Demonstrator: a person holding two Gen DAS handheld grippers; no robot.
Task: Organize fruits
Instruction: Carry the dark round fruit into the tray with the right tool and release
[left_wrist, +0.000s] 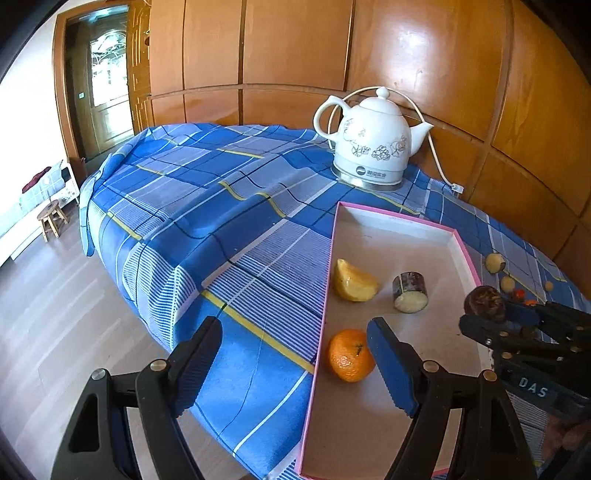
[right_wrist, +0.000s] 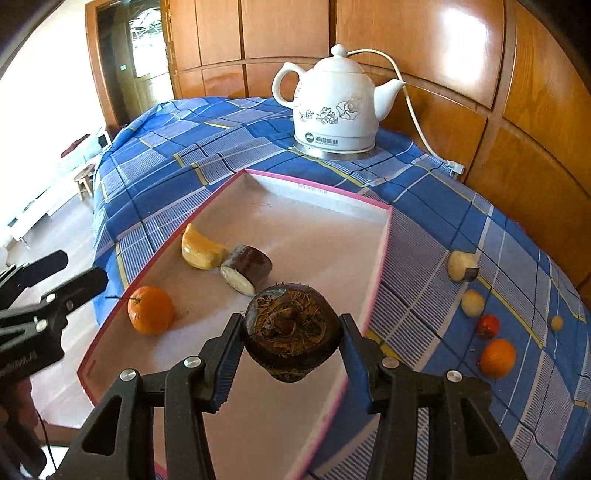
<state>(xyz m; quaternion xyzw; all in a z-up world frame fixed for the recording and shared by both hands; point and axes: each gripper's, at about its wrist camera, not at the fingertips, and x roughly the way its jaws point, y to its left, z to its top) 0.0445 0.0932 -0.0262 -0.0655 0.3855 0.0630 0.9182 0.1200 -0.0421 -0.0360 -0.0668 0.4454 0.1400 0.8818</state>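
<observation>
A pink-rimmed shallow box (left_wrist: 334, 236) (right_wrist: 317, 186) lies on the blue checked cloth. Inside it are an orange (left_wrist: 350, 355) (right_wrist: 150, 309), a yellow fruit wedge (left_wrist: 354, 281) (right_wrist: 201, 248) and a dark-skinned cut piece with white flesh (left_wrist: 410, 292) (right_wrist: 245, 270). My right gripper (right_wrist: 291, 338) (left_wrist: 487, 314) is shut on a dark brown round fruit (right_wrist: 292, 328) (left_wrist: 484, 302), held above the box's near right part. My left gripper (left_wrist: 293, 365) (right_wrist: 79, 271) is open and empty, straddling the box's left rim beside the orange.
A white ceramic kettle (left_wrist: 369, 142) (right_wrist: 334, 105) with a cord stands behind the box. Right of the box on the cloth lie loose fruits: a white-and-dark piece (right_wrist: 461, 266), a pale round one (right_wrist: 472, 302), a small red one (right_wrist: 488, 325), an orange (right_wrist: 498, 358). The table edge drops off left.
</observation>
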